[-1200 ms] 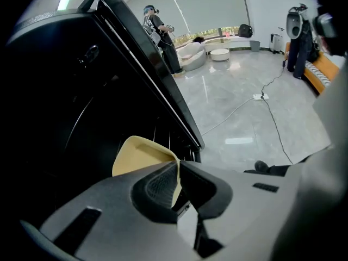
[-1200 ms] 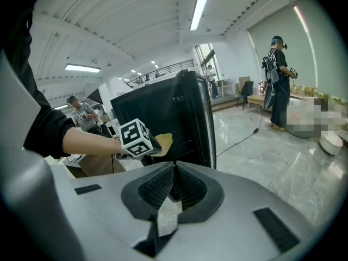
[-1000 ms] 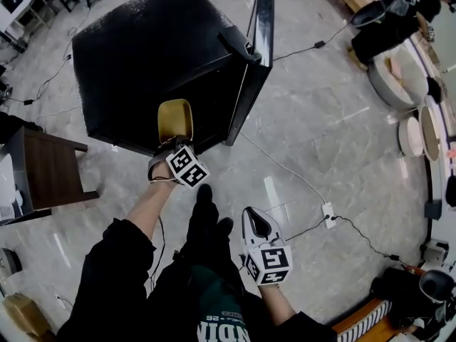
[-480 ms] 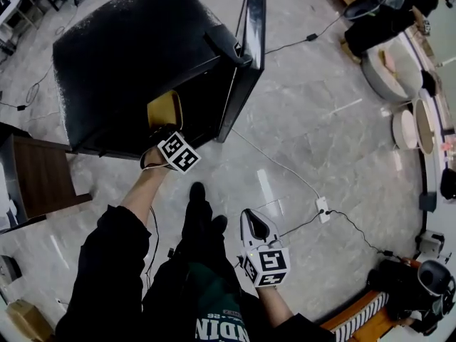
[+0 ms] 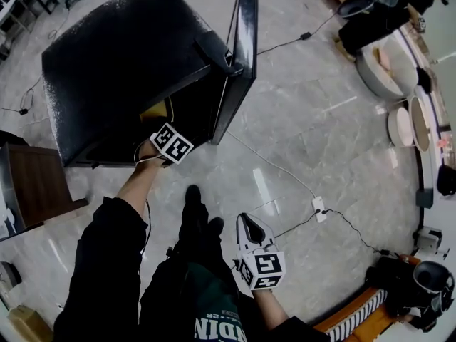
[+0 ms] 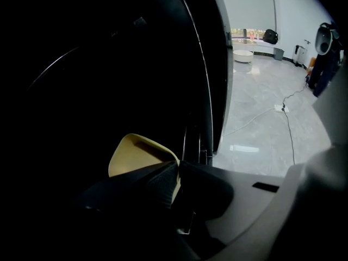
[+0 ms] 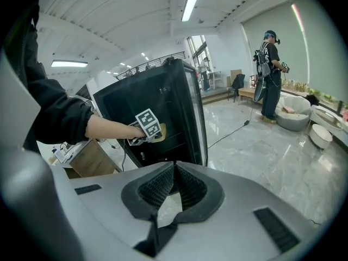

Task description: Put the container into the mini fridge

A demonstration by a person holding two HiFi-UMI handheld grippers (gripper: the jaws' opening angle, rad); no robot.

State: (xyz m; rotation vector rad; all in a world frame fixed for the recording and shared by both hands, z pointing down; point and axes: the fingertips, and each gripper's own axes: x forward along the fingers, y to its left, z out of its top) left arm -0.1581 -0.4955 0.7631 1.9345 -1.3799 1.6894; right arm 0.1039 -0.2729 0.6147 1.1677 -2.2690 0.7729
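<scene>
The black mini fridge [image 5: 128, 55] stands on the floor with its door [image 5: 239, 55] swung open. My left gripper [image 5: 162, 125] is at the fridge opening, shut on the rim of the yellow container [image 5: 157, 110], which is mostly inside the dark cavity. In the left gripper view the yellow container [image 6: 136, 154] sits just ahead of the closed jaws, the door edge [image 6: 209, 91] to its right. The right gripper view shows the left gripper [image 7: 155, 132] with the container [image 7: 160, 132] at the fridge [image 7: 157, 107]. My right gripper [image 5: 249, 228] hangs low by my leg, shut and empty.
A brown wooden cabinet [image 5: 32, 180] stands left of the fridge. A white cable and power strip [image 5: 317, 205] lie on the marble floor to the right. Round white furniture [image 5: 399, 55] lines the far right. A person [image 7: 269, 72] stands in the background.
My left gripper has carried the yellow container forward, from in front of the fridge into its opening. The right gripper has barely moved.
</scene>
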